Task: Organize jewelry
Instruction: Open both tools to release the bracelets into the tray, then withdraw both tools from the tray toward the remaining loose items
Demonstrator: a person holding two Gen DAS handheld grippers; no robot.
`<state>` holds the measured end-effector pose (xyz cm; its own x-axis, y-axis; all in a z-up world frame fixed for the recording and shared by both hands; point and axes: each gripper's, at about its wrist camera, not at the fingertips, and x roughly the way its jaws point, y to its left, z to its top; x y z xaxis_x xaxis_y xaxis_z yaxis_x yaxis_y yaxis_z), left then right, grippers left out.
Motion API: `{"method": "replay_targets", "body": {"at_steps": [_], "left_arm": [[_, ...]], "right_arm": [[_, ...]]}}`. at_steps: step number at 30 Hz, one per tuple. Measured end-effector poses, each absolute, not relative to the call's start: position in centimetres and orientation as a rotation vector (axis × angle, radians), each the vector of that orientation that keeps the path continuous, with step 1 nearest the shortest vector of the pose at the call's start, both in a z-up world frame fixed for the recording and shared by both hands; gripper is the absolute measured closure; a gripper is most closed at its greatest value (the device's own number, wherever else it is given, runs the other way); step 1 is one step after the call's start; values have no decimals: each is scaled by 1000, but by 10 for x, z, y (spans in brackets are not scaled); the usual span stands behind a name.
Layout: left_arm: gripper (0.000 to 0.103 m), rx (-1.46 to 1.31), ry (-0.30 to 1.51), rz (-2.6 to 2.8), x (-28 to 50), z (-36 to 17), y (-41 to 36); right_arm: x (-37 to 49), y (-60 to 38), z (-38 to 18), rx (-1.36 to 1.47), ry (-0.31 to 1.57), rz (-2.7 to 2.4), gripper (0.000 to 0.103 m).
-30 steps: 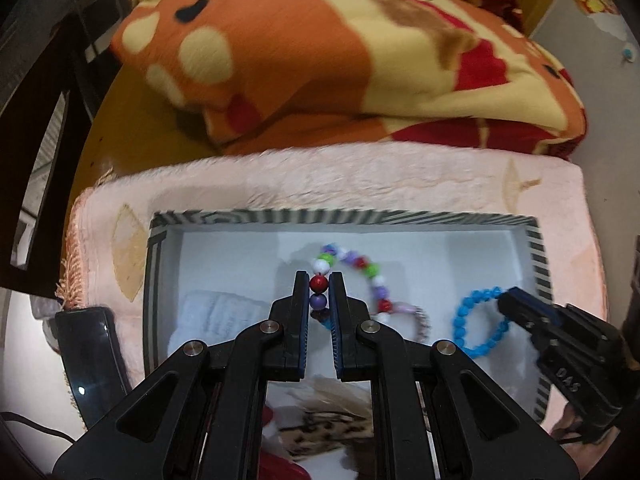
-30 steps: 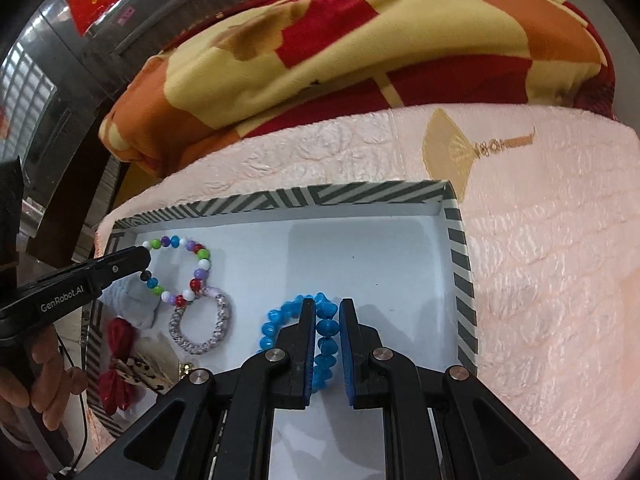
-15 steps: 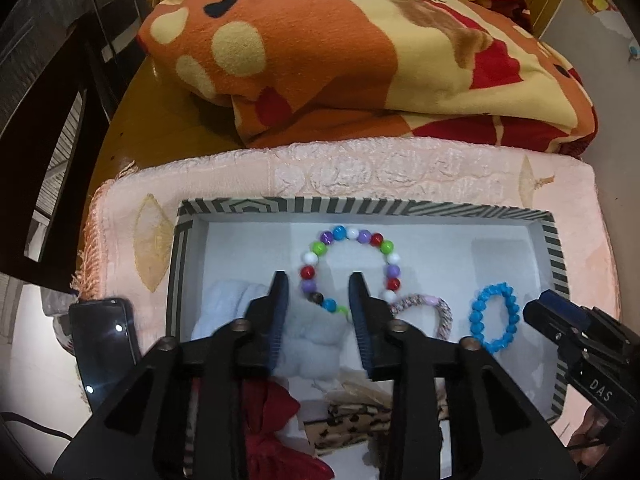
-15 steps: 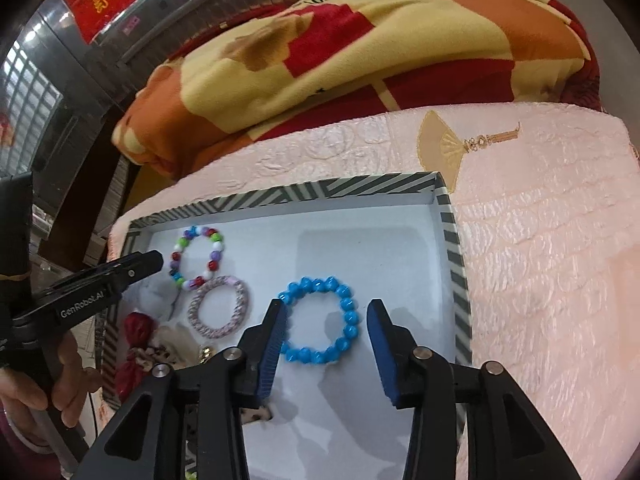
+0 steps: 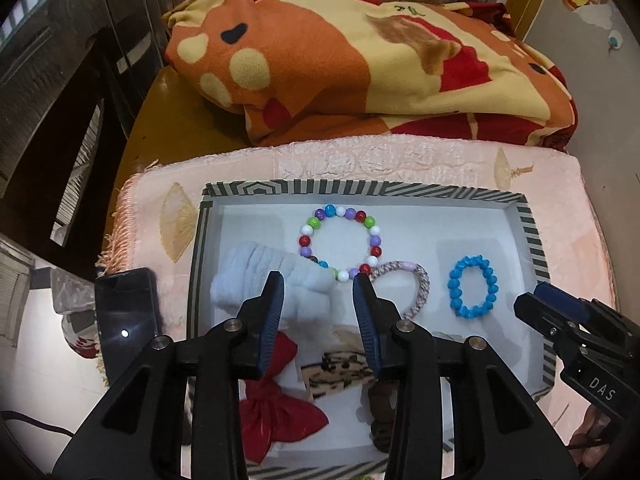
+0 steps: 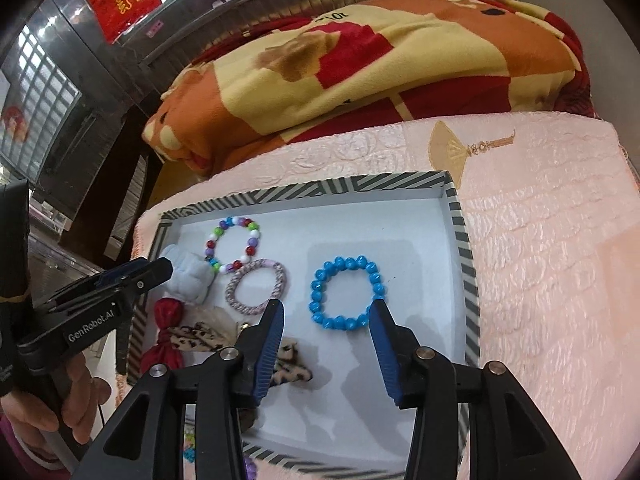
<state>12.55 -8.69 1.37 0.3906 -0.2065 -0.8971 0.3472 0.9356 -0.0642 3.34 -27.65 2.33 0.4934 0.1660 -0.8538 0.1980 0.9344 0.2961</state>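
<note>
A white box with a striped rim (image 5: 360, 189) (image 6: 464, 240) holds a multicoloured bead bracelet (image 5: 308, 240) (image 6: 211, 245), a pink woven ring (image 5: 422, 285) (image 6: 280, 280) and a blue bead bracelet (image 5: 454, 286) (image 6: 318, 292), all lying flat. My left gripper (image 5: 319, 284) is open and empty, above the near side of the multicoloured bracelet. My right gripper (image 6: 326, 310) is open and empty, above the near side of the blue bracelet; it also shows in the left wrist view (image 5: 536, 304).
A pale blue scrunchie (image 5: 248, 276), a red bow (image 5: 280, 408) and leopard-print hair clips (image 5: 340, 372) lie in the box's near-left part. The box sits on a pink mat (image 6: 540, 260). A folded blanket (image 5: 340, 60) lies behind. A phone (image 5: 124, 312) is at left.
Both grippers let go of their bracelets, opened and pulled back and up. The multicoloured and blue bracelets now lie flat in the box.
</note>
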Motion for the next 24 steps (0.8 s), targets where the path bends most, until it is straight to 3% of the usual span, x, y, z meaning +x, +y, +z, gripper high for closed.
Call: {"method": "replay_targets", "body": {"at_steps": [4,8,24], "left_arm": [[65,154,1091,-353,113,23,-86],[58,151,1065,-353,98,33,-84],[48,142,1070,-357,8,36,-86]], "right_arm": [[23,-270,35,374,1046,-13,59],[5,-267,48,376,1018,-11,47],[-101,-277,39,341,1024,-34,46]]}}
